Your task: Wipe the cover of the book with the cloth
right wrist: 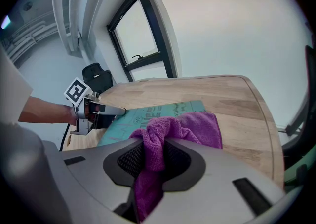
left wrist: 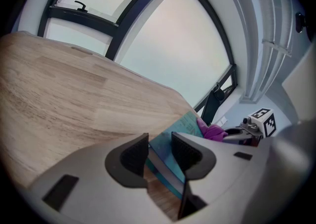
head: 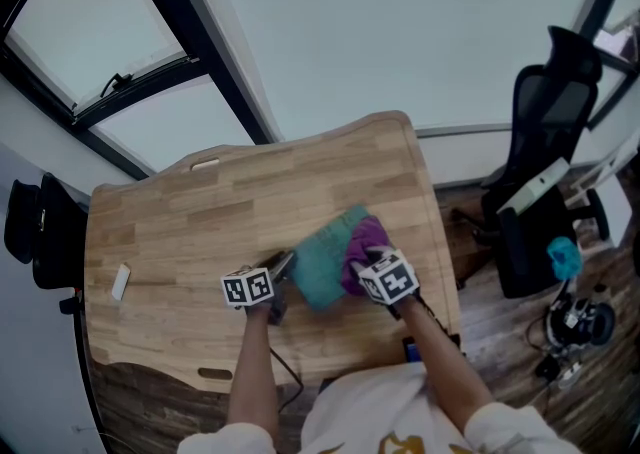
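**A:** Looking down on the wooden table (head: 180,212): teal book (head: 322,260) lying flat, right of centre, toward the near edge.

**B:** Pinned at its left corner by the left gripper (left wrist: 160,155). Pads closed onto the book's edge (just a thin slice of cover and pages between them).

**A:** Now over to the right gripper (right wrist: 153,156). Clenched tight on a bunched purple cloth (right wrist: 183,125), spilling forward past the pads.

**B:** Resting on the right-hand part of the cover, by the look of it. Touching, not hovering.

**A:** So, calling progress: cloth gripped, book steadied, cloth down on the cover. Wiping probably under way.

**B:** Hard to say how much is done, though. No telling wiped from unwiped here. Left part of the cover, toward the holding gripper, bare of cloth and likely left to do.
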{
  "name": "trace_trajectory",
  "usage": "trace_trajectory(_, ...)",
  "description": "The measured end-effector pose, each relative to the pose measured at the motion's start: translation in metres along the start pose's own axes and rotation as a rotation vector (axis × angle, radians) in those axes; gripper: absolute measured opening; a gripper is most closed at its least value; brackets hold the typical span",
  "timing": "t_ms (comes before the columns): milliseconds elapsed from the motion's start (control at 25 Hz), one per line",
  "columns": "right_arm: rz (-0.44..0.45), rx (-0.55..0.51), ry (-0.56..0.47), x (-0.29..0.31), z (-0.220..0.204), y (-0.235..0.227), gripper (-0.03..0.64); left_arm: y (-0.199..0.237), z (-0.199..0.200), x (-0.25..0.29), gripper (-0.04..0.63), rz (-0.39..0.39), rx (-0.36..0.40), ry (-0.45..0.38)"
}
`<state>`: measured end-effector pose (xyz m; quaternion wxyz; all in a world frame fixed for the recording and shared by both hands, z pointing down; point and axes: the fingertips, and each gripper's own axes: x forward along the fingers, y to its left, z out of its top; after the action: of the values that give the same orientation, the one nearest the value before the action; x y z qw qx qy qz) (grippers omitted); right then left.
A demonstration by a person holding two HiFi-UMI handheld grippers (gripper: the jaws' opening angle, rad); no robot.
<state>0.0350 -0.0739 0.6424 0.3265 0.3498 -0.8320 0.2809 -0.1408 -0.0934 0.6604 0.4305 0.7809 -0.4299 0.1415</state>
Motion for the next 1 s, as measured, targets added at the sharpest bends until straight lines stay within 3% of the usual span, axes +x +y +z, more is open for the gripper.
trace_trajectory(1000,-0.067,0.053,-0.011,-0.015,-0.006,-0.039,0.077,-0.005,0.003,0.000,0.147,-0.012,0.005,-0.002)
